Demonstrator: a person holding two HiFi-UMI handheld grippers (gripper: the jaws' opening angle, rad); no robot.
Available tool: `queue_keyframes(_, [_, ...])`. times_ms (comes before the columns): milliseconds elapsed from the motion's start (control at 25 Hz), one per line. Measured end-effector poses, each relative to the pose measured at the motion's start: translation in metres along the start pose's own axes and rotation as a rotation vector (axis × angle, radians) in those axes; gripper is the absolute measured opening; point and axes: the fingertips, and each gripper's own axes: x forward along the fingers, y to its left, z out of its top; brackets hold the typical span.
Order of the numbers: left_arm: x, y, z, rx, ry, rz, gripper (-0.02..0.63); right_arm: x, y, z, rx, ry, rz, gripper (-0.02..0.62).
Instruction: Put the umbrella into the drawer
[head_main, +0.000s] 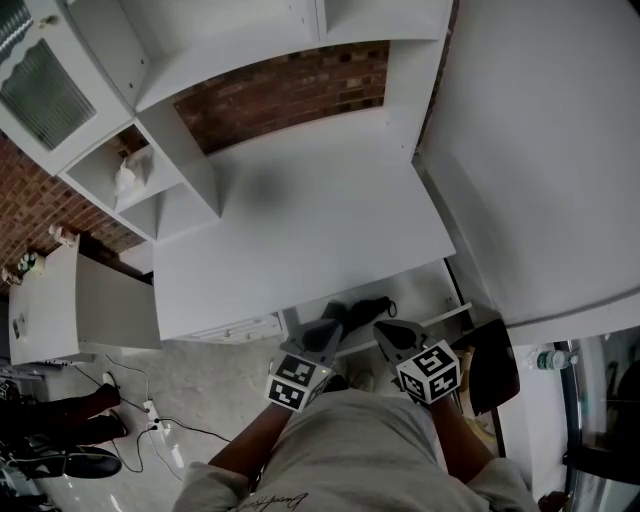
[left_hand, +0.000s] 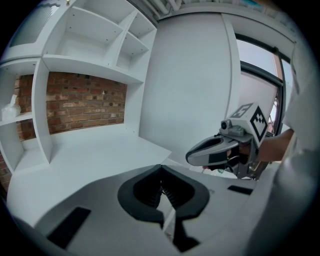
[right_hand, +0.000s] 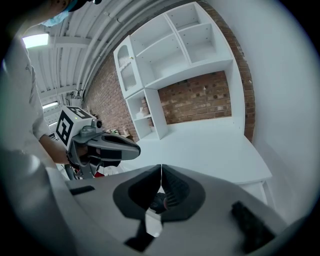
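A dark folded umbrella (head_main: 362, 309) lies in the open white drawer (head_main: 432, 292) under the desk's front edge. Both grippers hover side by side just in front of and above it. My left gripper (head_main: 334, 326) is shut, its tips touching with nothing between them (left_hand: 161, 168). My right gripper (head_main: 386, 328) is shut and empty too (right_hand: 161, 168). In the right gripper view, a bit of the dark umbrella (right_hand: 159, 201) shows below the closed jaws. Each gripper shows in the other's view: the right gripper (left_hand: 192, 157) and the left gripper (right_hand: 136, 148).
A white desk top (head_main: 300, 230) lies beyond the drawer, with a brick wall (head_main: 285, 95) and white shelves (head_main: 160, 180) behind. A tall white panel (head_main: 540, 150) stands at the right. A lower white cabinet (head_main: 60, 300) and floor cables (head_main: 150, 410) are at the left.
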Motion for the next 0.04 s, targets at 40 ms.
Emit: queue_keyframes(40, [-0.0005, 0.0000, -0.0002, 0.002, 0.001, 0.000, 0.015, 0.0005, 0.0006, 0.0001, -0.002, 0.001, 0.002, 0.028])
